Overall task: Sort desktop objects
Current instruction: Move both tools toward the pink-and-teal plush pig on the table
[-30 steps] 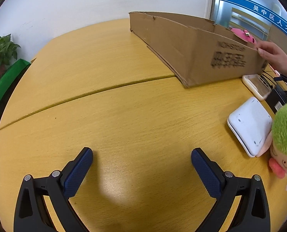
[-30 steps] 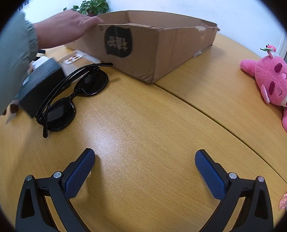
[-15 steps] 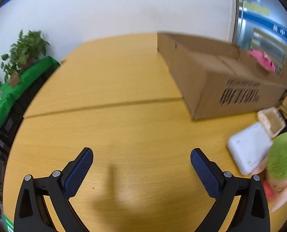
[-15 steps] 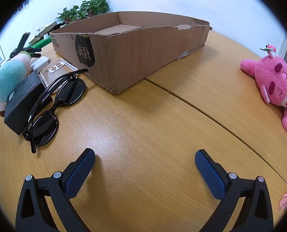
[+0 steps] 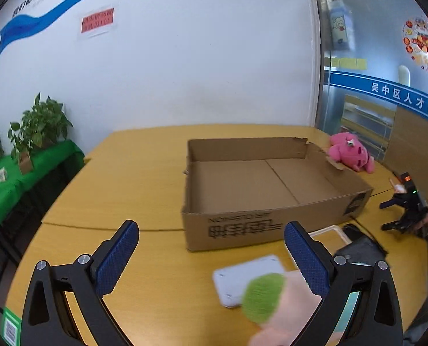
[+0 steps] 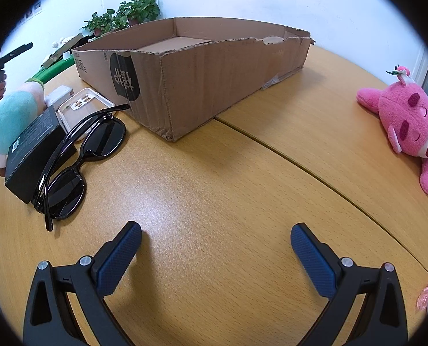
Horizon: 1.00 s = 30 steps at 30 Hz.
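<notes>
Both my left tongs (image 5: 211, 248) and right tongs (image 6: 216, 249) gape wide, gripping nothing; cardboard box (image 6: 202, 75) sits upper-centre on desk (image 6: 214, 178).

The wood-grain counter (image 6: 214, 190) has a soft sheen, the cardboard box (image 6: 214, 72) is matt and creased, the sunglasses (image 6: 78, 161) glossy black plastic.

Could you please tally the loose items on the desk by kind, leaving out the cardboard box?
Plush toys: 2 (pink, green-haired)
Sunglasses: 1
Black box: 1
Phone case: 1
White device: 1
Total: 6
</notes>
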Tool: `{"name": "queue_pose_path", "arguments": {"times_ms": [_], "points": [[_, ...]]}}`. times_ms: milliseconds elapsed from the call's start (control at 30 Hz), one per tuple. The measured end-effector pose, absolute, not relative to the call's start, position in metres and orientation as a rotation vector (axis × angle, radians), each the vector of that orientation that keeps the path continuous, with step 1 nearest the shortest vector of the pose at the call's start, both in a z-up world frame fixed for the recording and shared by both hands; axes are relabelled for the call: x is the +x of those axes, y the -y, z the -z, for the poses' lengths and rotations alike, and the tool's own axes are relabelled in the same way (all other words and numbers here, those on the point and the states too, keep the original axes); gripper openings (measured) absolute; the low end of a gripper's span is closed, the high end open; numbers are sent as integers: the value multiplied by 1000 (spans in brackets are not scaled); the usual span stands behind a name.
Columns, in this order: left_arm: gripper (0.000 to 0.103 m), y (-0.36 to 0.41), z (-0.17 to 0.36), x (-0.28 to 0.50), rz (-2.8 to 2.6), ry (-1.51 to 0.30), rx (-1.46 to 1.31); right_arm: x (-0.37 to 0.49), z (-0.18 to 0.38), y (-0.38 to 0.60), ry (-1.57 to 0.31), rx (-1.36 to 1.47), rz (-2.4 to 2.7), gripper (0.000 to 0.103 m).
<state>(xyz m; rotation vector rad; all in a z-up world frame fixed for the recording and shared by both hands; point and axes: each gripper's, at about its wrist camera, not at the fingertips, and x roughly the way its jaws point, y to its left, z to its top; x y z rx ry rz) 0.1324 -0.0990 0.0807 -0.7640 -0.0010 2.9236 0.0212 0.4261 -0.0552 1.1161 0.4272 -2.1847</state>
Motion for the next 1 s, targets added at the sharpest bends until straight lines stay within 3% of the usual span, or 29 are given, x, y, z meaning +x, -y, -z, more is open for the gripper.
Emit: {"name": "queue_pose_path", "arguments": {"times_ms": [133, 233, 433, 533, 633, 967, 1000], "points": [[102, 84, -84, 148, -2913, -14, -790, 14, 46, -415, -360, 1267, 2297, 103], [102, 77, -84, 153, -2894, -5, -801, 57, 27, -403, -183, 1252, 2350, 103], [102, 47, -91, 168, -2862, 36, -742, 158, -38, -331, -347, 976, 2699, 102], [102, 38, -94, 169, -2833, 75, -736, 181, -66, -309, -152, 873, 2658, 103], [102, 33, -94, 169, -2819, 94, -781, 186, -79, -278, 45, 941, 2518, 102], [102, 40, -75, 184, -2855, 118, -869, 216, -78, -192, -197, 920, 2501, 102], [102, 40, -72, 185, -2873, 103, -875, 217, -77, -190, -200, 921, 2488, 98]]}}
